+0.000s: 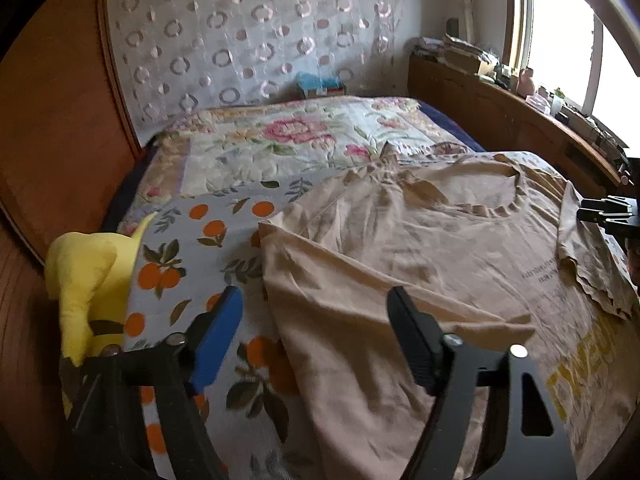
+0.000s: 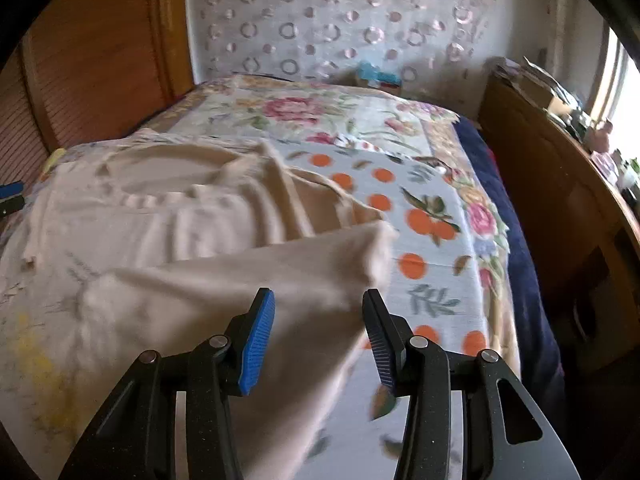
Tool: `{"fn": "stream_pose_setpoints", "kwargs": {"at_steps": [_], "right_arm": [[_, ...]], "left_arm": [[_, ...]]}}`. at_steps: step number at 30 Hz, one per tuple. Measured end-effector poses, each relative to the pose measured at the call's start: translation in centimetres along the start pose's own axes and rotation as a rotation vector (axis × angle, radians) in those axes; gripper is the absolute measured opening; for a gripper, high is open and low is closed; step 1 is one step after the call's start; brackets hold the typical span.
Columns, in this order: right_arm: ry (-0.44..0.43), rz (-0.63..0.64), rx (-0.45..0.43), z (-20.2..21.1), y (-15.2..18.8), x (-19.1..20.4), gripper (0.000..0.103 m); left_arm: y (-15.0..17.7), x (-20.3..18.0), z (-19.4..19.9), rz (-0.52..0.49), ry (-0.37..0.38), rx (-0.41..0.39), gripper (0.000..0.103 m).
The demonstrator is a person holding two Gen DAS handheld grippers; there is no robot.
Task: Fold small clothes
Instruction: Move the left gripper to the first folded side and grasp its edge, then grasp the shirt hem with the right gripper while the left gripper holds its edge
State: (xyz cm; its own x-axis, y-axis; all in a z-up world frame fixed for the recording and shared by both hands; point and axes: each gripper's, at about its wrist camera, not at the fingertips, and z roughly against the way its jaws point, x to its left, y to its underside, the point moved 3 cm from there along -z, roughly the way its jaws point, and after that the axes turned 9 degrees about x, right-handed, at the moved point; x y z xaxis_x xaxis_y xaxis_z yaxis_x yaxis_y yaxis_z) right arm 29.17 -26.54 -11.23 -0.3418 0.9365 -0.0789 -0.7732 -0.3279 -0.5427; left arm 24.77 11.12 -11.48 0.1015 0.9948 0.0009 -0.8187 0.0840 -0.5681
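A beige T-shirt [image 1: 420, 248] with yellow lettering lies spread on the bed, neck hole toward the far end. My left gripper [image 1: 316, 316] hovers open over the shirt's left edge, and cloth lies below the gap without either pad touching it. In the right wrist view the same T-shirt [image 2: 168, 208] has a side flap [image 2: 288, 268] folded inward. My right gripper [image 2: 318, 316] is open just above that flap, pads clear of the cloth. Each gripper shows in the other's view: the right gripper [image 1: 604, 212] at the right edge, the left gripper [image 2: 10, 196] at the left edge.
An orange-fruit printed sheet [image 1: 192, 248] covers the near bed and a floral quilt [image 1: 288, 136] the far part. A yellow plush toy [image 1: 88, 276] sits at the left bed edge. A cluttered wooden shelf [image 1: 500, 96] runs under the window on the right. A small box [image 1: 320, 86] stands by the far wall.
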Motion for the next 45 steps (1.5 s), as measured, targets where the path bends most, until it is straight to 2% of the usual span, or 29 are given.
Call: {"fn": "stream_pose_setpoints", "kwargs": {"at_steps": [3, 11, 13, 14, 15, 18, 27, 28, 30, 34, 36, 37, 38, 40, 45], "right_arm": [[-0.041, -0.019, -0.006, -0.7, -1.0, -0.4, 0.048], [-0.05, -0.037, -0.018, -0.9, -0.5, -1.0, 0.052], [-0.047, -0.032, -0.018, -0.9, -0.5, -1.2, 0.053], [-0.044, -0.031, -0.018, -1.1, -0.6, -1.3, 0.053], [-0.044, -0.03, -0.017, -1.1, -0.7, -1.3, 0.053], [-0.043, -0.031, -0.017, -1.1, -0.7, -1.3, 0.055], [-0.041, -0.033, -0.016, -1.0, -0.7, -1.3, 0.057], [-0.043, -0.034, -0.016, -1.0, -0.8, -1.3, 0.057], [-0.048, -0.035, -0.015, -1.0, -0.9, -1.5, 0.058], [-0.052, -0.043, -0.003, -1.5, -1.8, -1.8, 0.059], [-0.06, -0.037, -0.006, -1.9, -2.2, -1.6, 0.058], [-0.067, -0.028, -0.012, -2.0, -2.3, -1.3, 0.048], [-0.087, -0.022, -0.017, -2.0, -2.5, -1.1, 0.029], [-0.134, -0.003, -0.007, -2.1, -2.6, -0.3, 0.008], [-0.164, 0.002, -0.088, 0.6, -2.0, 1.1, 0.006]], "left_arm": [[-0.8, 0.4, -1.0, 0.001, 0.013, 0.018, 0.07], [-2.8, 2.1, -3.2, 0.019, 0.017, 0.059, 0.07], [-3.3, 2.3, -3.7, 0.021, 0.038, 0.067, 0.063], [-3.6, 2.4, -3.9, 0.021, 0.052, 0.074, 0.052], [-3.7, 2.4, -4.2, 0.021, 0.069, 0.082, 0.046], [-4.2, 2.4, -4.8, 0.022, 0.09, 0.092, 0.044], [-4.4, 2.5, -5.5, 0.028, 0.076, 0.103, 0.043], [-4.5, 2.6, -5.5, 0.023, 0.077, 0.104, 0.04], [-4.5, 2.5, -5.3, 0.019, 0.093, 0.107, 0.026], [-4.3, 2.3, -5.4, 0.017, 0.107, 0.117, 0.018], [-4.3, 2.2, -5.4, 0.023, 0.121, 0.121, 0.008], [-4.3, 2.1, -5.3, 0.026, 0.128, 0.124, 0.007], [-4.4, 2.0, -5.2, 0.027, 0.133, 0.124, 0.006], [-4.3, 1.3, -4.3, 0.022, 0.143, 0.105, 0.005], [-3.7, -1.3, 0.1, -0.007, 0.182, 0.007, 0.005]]}}
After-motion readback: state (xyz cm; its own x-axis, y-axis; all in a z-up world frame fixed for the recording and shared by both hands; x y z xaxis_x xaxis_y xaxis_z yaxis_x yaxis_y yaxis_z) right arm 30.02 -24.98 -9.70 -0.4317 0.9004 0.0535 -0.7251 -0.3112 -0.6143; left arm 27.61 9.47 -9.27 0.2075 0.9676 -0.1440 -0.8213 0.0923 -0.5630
